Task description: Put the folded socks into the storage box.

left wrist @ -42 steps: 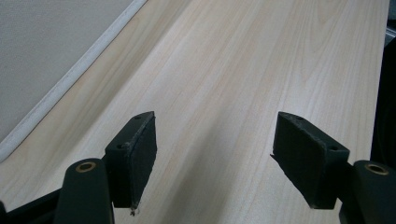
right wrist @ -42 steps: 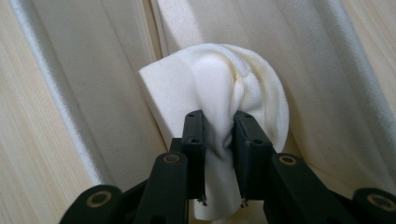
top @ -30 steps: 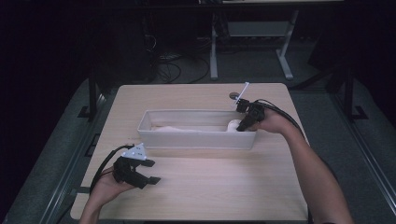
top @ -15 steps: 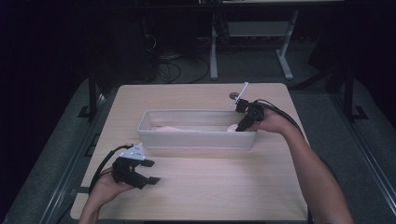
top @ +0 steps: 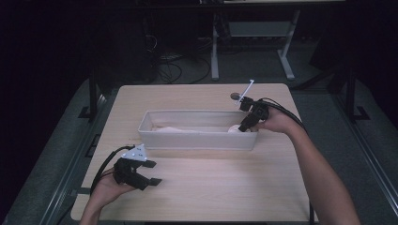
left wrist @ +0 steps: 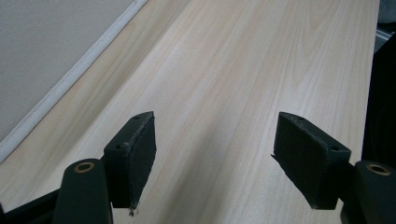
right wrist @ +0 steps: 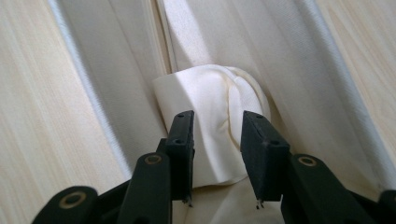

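A long pale bin (top: 197, 140) stands across the middle of the wooden table. My right gripper (top: 245, 125) reaches into its right end, over a folded cream cloth (top: 233, 128). In the right gripper view the cloth (right wrist: 210, 98) lies on the bin floor against the end wall. The right gripper (right wrist: 218, 116) has just been opening its jaws; they stand either side of the cloth's bulge with a gap, not pressing it. My left gripper (top: 155, 172) rests at the table's front left, open, with bare wood between its jaws (left wrist: 215, 140).
More pale cloth (top: 171, 129) lies along the bin floor toward its left. A small dark round thing (top: 234, 96) sits on the table behind the bin's right end. The bin's outer wall (left wrist: 46, 56) runs close beside the left gripper. Desk legs (top: 215, 51) stand beyond the table.
The right gripper's jaws have spread apart over the cloth at the bin's right end. The left hand and its gripper have kept still.
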